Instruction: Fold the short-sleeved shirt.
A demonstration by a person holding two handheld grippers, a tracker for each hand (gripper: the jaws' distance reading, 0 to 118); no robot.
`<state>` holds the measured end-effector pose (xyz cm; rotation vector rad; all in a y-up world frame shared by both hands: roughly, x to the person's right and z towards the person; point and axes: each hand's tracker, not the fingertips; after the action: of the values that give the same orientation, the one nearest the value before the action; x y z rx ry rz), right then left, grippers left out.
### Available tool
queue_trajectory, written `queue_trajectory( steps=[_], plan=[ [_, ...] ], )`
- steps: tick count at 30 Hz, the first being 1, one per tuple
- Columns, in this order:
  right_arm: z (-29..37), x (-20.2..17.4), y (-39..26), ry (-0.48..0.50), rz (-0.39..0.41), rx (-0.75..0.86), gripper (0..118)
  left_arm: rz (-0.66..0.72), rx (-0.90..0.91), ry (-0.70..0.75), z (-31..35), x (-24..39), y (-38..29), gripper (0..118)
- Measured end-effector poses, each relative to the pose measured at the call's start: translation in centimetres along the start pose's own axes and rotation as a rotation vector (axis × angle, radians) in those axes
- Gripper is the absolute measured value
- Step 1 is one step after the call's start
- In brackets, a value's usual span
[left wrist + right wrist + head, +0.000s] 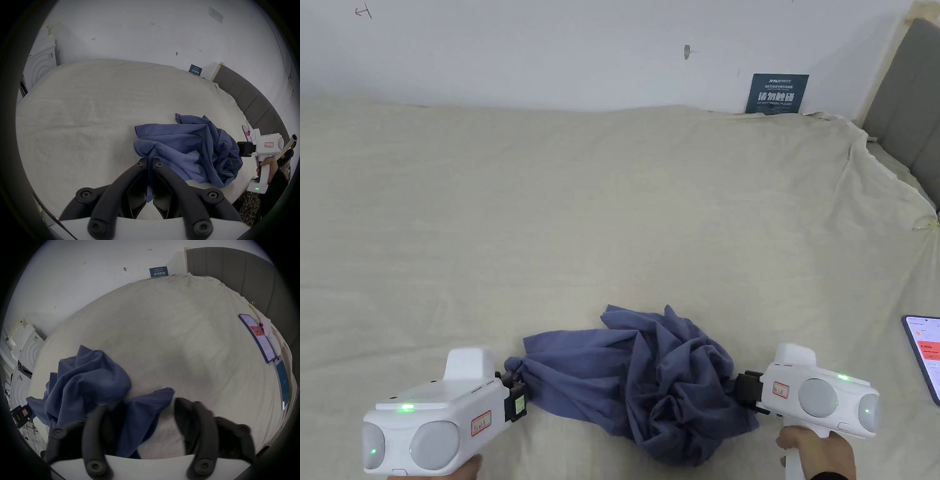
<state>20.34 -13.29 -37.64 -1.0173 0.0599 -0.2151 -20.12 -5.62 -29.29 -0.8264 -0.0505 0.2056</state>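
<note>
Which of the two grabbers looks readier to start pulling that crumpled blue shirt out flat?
Left, probably. The left gripper is already shut on an edge of the shirt, while the right gripper has its jaws apart, cloth lying between them, not yet pinched.

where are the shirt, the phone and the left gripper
shirt (650,375), head view, crumpled middle folds
phone (925,353), head view, its screen
left gripper (150,162), left gripper view, between the fingertips pinching cloth

Light: we see soft, even light in the head view, with no glare.
Shadows: we find only faint ones in the folds of the shirt (650,375).
Gripper views: they are dimmer, with dark round borders and strongly bent edges.
Blur: the jaws of the right gripper (139,404) look smeared.
</note>
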Motion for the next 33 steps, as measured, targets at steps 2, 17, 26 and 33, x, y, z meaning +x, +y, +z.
queue_trajectory(
  steps=[2,17,26,33],
  plan=[
    [0.0,-0.2,0.0,0.011,0.027,0.001,9,0.006,0.000,-0.003,0.0,0.0,0.0,4],
    [14.2,-1.5,6.6,0.028,0.211,0.396,4,0.098,0.125,-0.016,3.1,-3.2,5.3,4],
    [19.8,-4.5,15.2,-0.038,0.290,0.603,4,0.041,0.328,0.099,6.2,-5.7,16.5,4],
    [22.3,-7.4,22.0,-0.122,0.324,0.744,4,0.012,0.450,0.177,7.9,-6.2,25.2,4]
  ],
)
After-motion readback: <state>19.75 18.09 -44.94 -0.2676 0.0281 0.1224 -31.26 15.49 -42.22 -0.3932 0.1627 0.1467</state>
